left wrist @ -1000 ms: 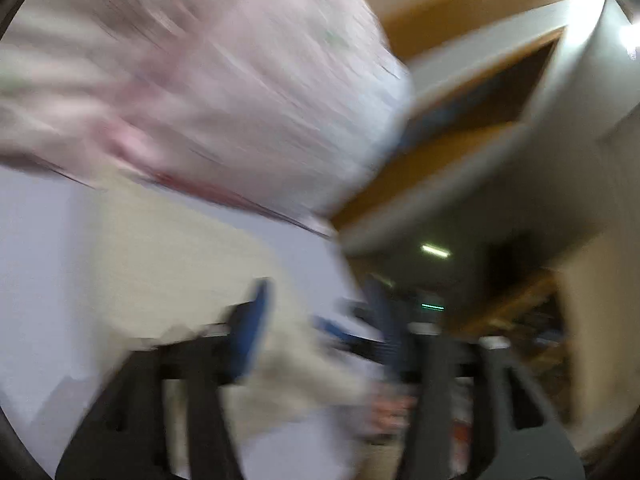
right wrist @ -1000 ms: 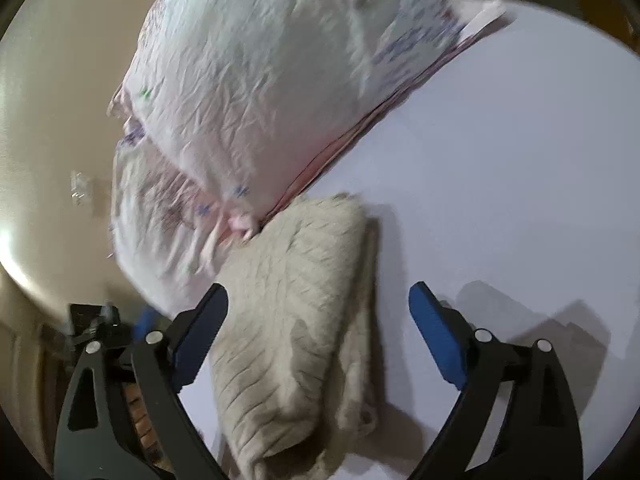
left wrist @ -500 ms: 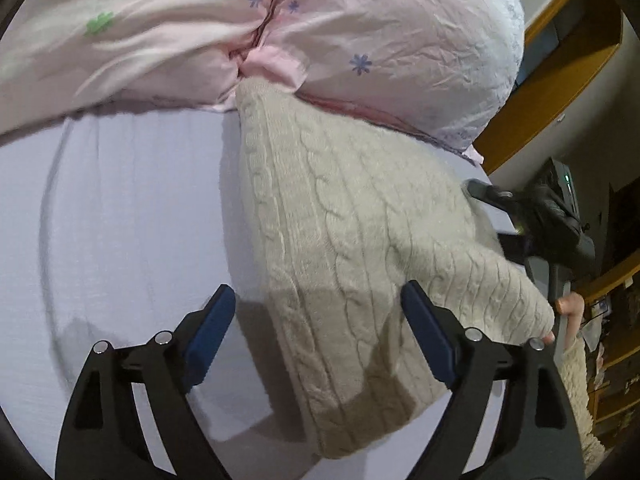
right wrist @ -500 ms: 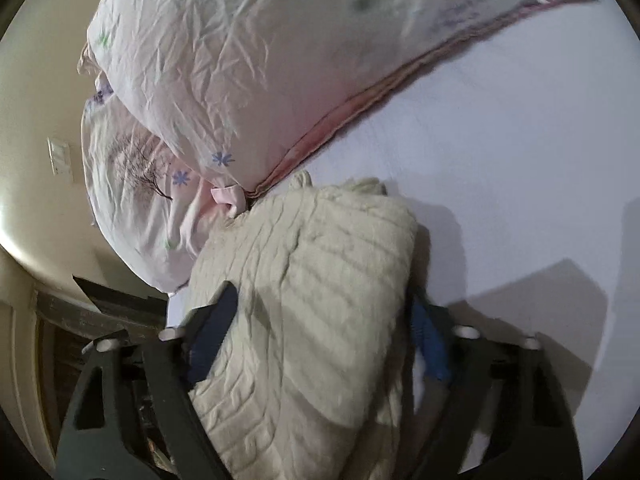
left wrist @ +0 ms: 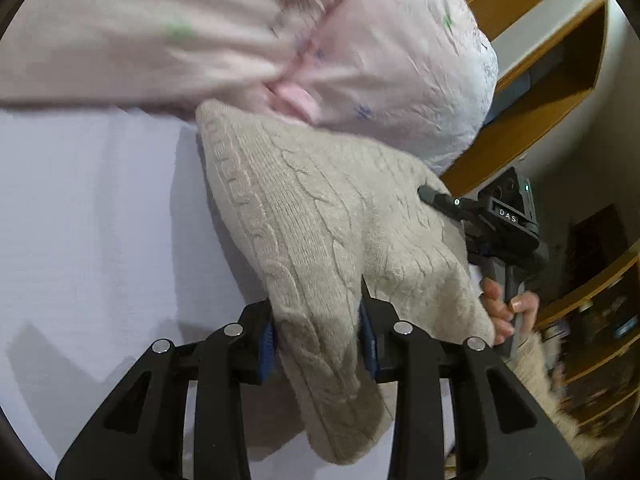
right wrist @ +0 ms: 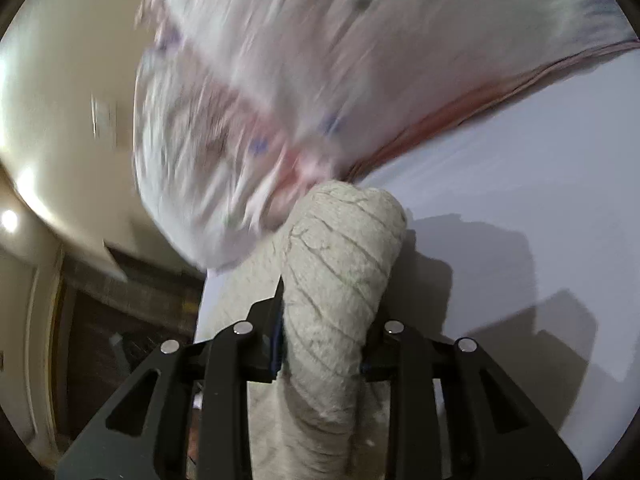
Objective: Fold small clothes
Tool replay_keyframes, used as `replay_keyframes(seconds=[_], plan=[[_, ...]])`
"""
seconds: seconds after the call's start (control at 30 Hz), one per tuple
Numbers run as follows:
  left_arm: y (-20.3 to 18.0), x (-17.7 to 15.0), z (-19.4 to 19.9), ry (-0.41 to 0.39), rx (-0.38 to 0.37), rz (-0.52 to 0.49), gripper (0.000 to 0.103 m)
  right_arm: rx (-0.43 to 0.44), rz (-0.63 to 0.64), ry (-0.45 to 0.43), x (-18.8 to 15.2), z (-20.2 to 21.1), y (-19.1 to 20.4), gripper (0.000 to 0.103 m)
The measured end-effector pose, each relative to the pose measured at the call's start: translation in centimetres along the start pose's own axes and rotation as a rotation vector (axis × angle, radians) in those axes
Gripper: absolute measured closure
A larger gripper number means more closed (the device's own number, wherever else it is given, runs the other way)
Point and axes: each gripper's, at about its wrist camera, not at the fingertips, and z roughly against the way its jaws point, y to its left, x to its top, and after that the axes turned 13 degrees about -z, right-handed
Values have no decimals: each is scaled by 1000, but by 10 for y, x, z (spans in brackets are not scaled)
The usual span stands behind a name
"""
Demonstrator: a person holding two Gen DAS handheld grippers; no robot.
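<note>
A folded cream cable-knit sweater (left wrist: 312,232) lies on the white bed sheet (left wrist: 88,216), its far end against pink floral pillows (left wrist: 360,40). My left gripper (left wrist: 318,340) is shut on the sweater's near edge. In the right wrist view my right gripper (right wrist: 324,344) is shut on a bunched part of the same sweater (right wrist: 340,264). The right gripper also shows in the left wrist view (left wrist: 496,220), at the sweater's right side with the person's hand on it.
Pink floral pillows (right wrist: 280,80) fill the far side of the bed. White sheet (right wrist: 520,184) spreads to the right. Wooden shelves (left wrist: 560,72) and a cream wall (right wrist: 60,100) stand beyond the bed's edge.
Both grippers were open around the sweater half a second ago; both have closed on it. The views have moved closer to the cloth.
</note>
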Motion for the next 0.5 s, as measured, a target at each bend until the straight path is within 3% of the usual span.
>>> replay_keyframes(seconds=[0.07,0.13,0.23,0.3,0.33,0.37,0.5], plan=[[11,-2,14,11,110,-29,63,-83,71,34,-6,-27,14,69],[21,-8,21,16,152,-19,61,-146,87,37,-9,-39,19,57],[13,-15,29,-23,207,-60,58,-127,37,-17,-11,-24,15,37],[6,-14,28,-24,215,-81,52,-111,21,-65,-11,-8,12,36],[7,-15,29,-18,208,-78,52,-104,30,-77,-11,-4,11,60],[7,-14,24,-5,207,-69,52,-102,55,-78,-11,-3,13,95],[16,-21,19,3,196,-33,51,-305,193,-207,-6,-13,32,96]])
